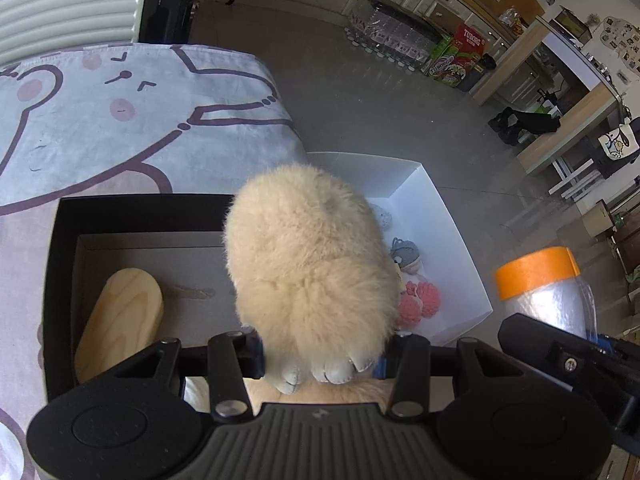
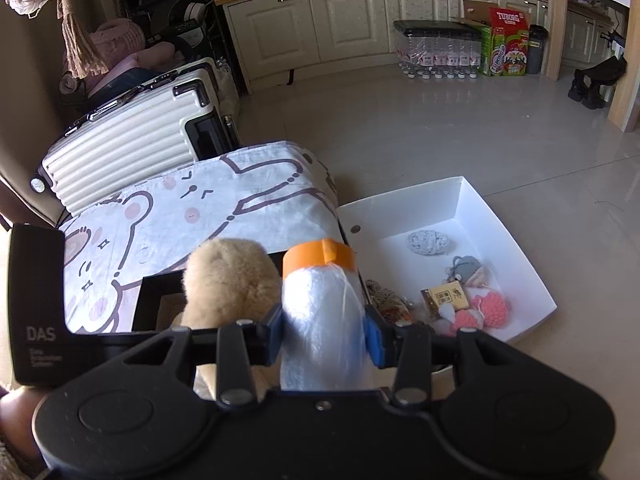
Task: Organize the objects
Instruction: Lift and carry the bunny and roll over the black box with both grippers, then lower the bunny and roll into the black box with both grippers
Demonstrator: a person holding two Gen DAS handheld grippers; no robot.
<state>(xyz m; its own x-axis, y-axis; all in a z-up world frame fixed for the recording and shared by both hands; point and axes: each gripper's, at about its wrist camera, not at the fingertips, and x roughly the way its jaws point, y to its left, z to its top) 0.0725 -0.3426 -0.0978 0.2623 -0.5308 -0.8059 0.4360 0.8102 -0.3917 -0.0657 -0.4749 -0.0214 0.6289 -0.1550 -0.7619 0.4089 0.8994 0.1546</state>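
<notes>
My left gripper [image 1: 320, 360] is shut on a fluffy beige plush toy [image 1: 308, 256] and holds it above the edge between a black box [image 1: 64, 216] and a white box [image 1: 452, 248]. A wooden oval piece [image 1: 120, 320] lies in the black box. My right gripper [image 2: 324, 340] is shut on a white roll with orange tape at its end [image 2: 320, 304], held beside the plush toy [image 2: 228, 280]. The roll also shows in the left wrist view [image 1: 540, 284]. The white box [image 2: 516, 248] holds pink knitted pieces [image 2: 488, 308], a grey knitted toy [image 2: 466, 270] and a small card box [image 2: 444, 296].
The black box sits on a bear-print cloth [image 2: 180, 212] over a low surface. A white ribbed suitcase [image 2: 128, 140] stands behind it. The tiled floor [image 2: 400, 120] stretches to cabinets [image 2: 352, 20], with water bottles [image 2: 436, 56] and a Tuborg carton [image 2: 508, 44].
</notes>
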